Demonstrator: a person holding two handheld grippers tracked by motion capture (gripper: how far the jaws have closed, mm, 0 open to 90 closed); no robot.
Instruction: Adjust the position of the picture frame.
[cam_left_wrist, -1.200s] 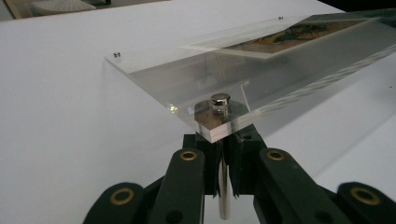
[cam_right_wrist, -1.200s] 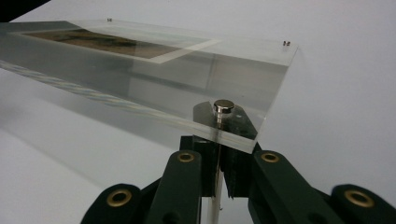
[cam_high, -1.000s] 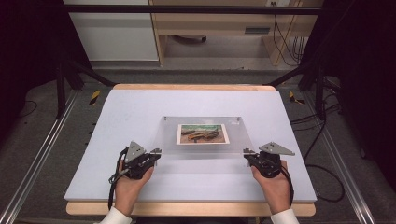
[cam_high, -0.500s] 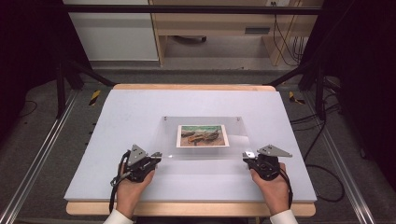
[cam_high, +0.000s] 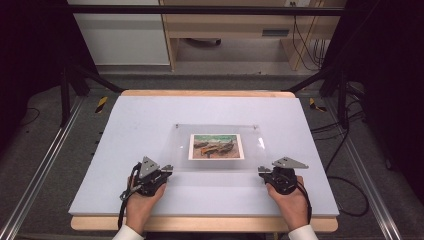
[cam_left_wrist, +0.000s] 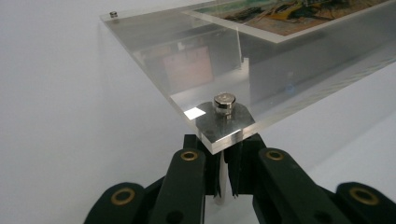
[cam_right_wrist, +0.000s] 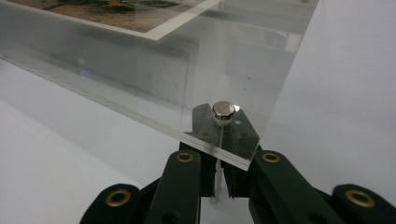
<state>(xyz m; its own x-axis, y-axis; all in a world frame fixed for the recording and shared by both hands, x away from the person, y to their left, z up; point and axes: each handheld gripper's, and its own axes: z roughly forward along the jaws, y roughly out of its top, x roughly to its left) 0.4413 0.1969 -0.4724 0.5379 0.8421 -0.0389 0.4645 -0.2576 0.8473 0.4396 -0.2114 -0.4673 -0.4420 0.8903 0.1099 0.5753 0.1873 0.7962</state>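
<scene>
A clear acrylic frame (cam_high: 216, 147) lies flat on the white desk (cam_high: 125, 130), around the middle and somewhat toward the near edge, long sides parallel to that edge. A landscape print (cam_high: 216, 146) is sandwiched at its centre. Small metal studs sit at the frame's corners.

The left claw (cam_high: 167, 169) is at the frame's near left corner. In the left gripper view its jaws stand together beneath the corner (cam_left_wrist: 224, 126), closed on a slim clear post that runs down below the corner stud (cam_left_wrist: 224, 103).

The right claw (cam_high: 262, 170) is at the near right corner. In the right gripper view its jaws are likewise together, clamped on the matching post under that corner's stud (cam_right_wrist: 223, 111), with the acrylic edge (cam_right_wrist: 219, 151) lying across the jaw tips.

Both hands rest near the desk's near edge, well apart, one at each end of the frame's near side.
</scene>
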